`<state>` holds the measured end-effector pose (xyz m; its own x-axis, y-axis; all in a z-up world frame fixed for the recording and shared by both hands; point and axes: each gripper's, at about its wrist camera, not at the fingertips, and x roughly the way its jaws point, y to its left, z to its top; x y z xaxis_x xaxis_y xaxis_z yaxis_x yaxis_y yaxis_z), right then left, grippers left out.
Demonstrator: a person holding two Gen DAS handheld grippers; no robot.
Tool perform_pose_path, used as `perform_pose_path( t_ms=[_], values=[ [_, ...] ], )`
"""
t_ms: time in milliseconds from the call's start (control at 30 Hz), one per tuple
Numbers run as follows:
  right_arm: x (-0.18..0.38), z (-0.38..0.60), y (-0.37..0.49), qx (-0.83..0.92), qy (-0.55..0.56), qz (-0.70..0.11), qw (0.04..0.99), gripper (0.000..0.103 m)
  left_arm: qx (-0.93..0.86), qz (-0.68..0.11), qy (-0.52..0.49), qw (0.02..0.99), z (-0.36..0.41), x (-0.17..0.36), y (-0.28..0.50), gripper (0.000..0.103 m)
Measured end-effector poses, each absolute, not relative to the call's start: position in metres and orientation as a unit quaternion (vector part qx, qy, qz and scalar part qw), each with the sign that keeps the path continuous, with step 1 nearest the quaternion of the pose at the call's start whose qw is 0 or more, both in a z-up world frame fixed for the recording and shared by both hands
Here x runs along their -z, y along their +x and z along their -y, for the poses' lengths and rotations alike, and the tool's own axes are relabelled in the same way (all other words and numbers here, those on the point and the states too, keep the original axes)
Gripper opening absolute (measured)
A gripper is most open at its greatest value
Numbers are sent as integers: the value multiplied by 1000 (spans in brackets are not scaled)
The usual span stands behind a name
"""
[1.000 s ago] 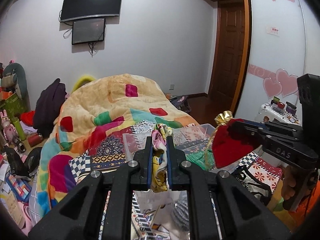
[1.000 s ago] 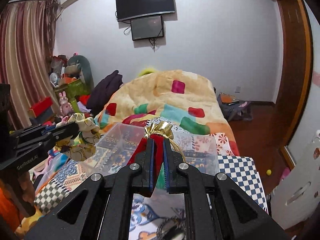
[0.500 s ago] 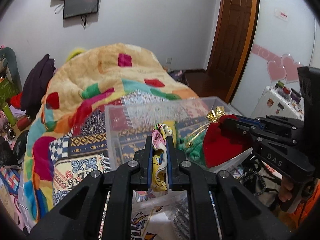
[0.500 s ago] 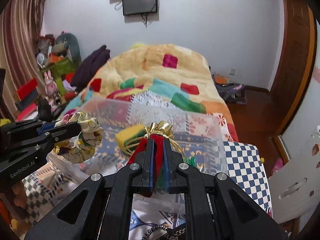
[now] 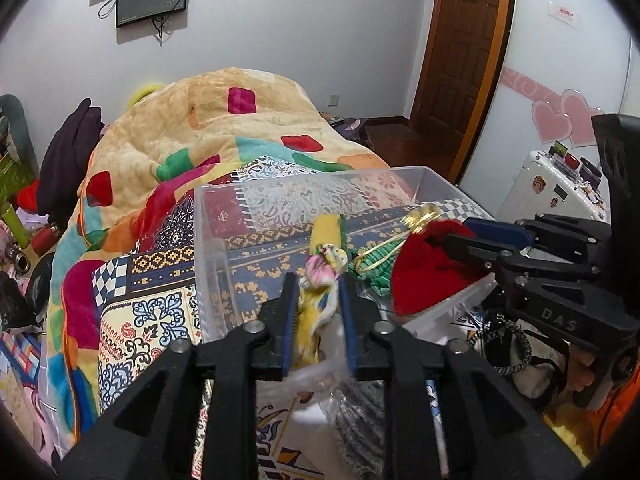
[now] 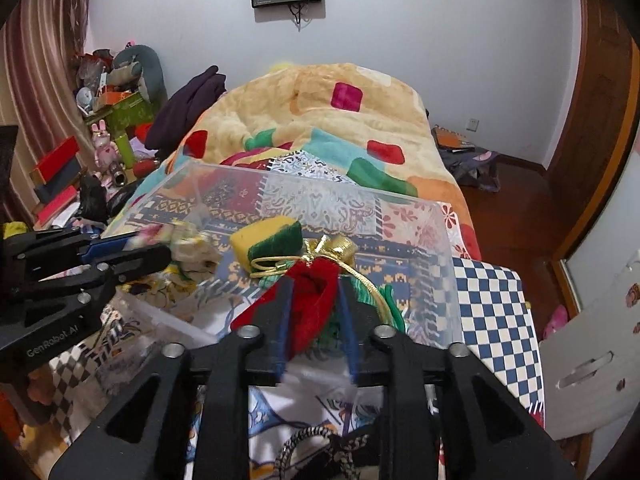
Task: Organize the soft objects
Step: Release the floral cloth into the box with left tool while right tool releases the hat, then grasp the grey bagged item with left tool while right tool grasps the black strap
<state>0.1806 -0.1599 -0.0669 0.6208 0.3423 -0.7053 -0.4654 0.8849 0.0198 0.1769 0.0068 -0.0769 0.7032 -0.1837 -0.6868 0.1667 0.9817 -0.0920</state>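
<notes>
Floral scrunchie (image 5: 320, 300) and red pouch (image 6: 314, 304), seemingly over clear bin (image 5: 208, 248).

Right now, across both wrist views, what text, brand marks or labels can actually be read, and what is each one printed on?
"DAS": on the black body of the right gripper, seen from the left wrist view.
"GenRobot.AI": on the black body of the left gripper, seen from the right wrist view; the last letters are blurred.
Red-lettered sticker on the white wardrobe door: too small to read.
Stickers on the white suitcase: pictures only, no legible words.
</notes>
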Motion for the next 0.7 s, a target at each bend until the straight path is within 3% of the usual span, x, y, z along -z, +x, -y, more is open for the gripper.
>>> perform_pose_path(
  t_ms=[100,167,300,400,600,700],
  values=[
    [61,164,175,-225,-83,-362,901,44,95,-365,-10,926,-6,72,169,38],
    [56,167,168,-225,-83,-350,905,49,94,-357,-7,929,-5,67,164,45],
    [42,175,156,-223,-81,-326,915,56,93,-339,-7,936,-3,54,150,68],
    [33,183,144,-217,-79,-302,925,66,98,-330,-11,939,-3,46,140,74],
    [32,196,124,-208,-84,-290,930,69,98,-324,-2,941,2,45,120,87],
    [40,201,119,-204,-83,-300,928,69,103,-335,1,937,7,53,114,88]
  ],
)
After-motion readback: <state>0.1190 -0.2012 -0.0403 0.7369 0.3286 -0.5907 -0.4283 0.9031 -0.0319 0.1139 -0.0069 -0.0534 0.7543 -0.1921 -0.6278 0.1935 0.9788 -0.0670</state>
